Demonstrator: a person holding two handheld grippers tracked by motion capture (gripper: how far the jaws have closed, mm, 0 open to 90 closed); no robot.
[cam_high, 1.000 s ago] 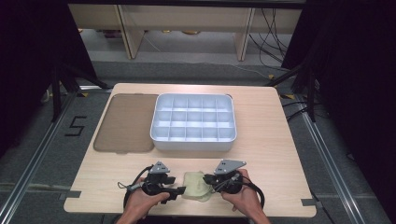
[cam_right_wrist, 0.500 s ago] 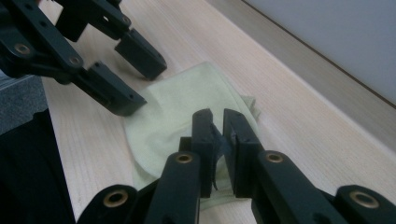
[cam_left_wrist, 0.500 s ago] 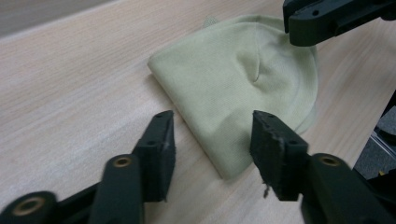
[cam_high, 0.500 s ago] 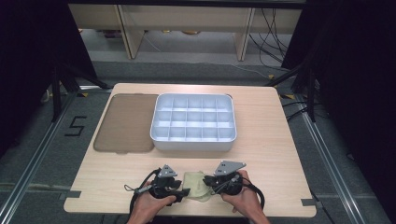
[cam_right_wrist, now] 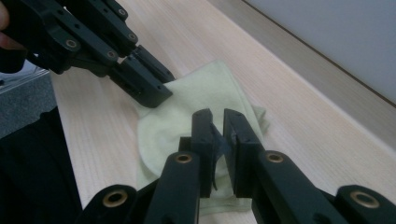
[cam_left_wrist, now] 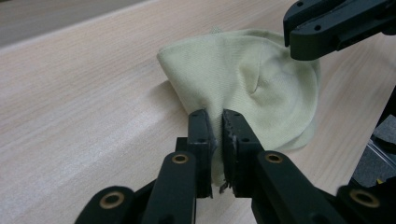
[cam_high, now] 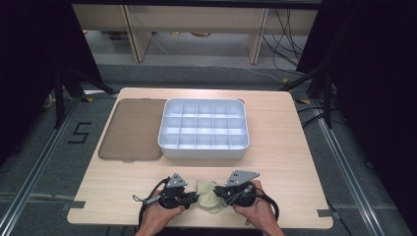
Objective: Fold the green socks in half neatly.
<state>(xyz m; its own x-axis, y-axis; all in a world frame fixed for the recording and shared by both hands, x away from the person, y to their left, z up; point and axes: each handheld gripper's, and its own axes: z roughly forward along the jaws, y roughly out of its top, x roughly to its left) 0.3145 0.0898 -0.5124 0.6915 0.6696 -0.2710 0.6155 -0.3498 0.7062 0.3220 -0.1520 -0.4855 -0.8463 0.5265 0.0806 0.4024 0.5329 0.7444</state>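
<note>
A pale yellow-green cloth [cam_high: 209,196] lies crumpled on the wooden table near its front edge, between the two hand-held grippers. My left gripper [cam_high: 194,198] has just been closing and is now shut on the cloth's left edge. In the left gripper view a fold of the cloth [cam_left_wrist: 247,84] is pinched between the jaws of the left gripper [cam_left_wrist: 214,116]. My right gripper [cam_high: 221,193] is shut on the cloth's right side. In the right gripper view the cloth [cam_right_wrist: 201,93] runs between the jaws of the right gripper [cam_right_wrist: 215,116], and the left gripper [cam_right_wrist: 144,88] bites the cloth's far edge.
A white tray [cam_high: 204,150] divided into several empty compartments stands at mid-table. A flat brown mat [cam_high: 130,129] lies to its left. The table's front edge runs just below the hands [cam_high: 157,216].
The left gripper has shifted a little right onto the cloth and its jaws have shut on the edge. The cloth looks more bunched. The right gripper has stayed put.
</note>
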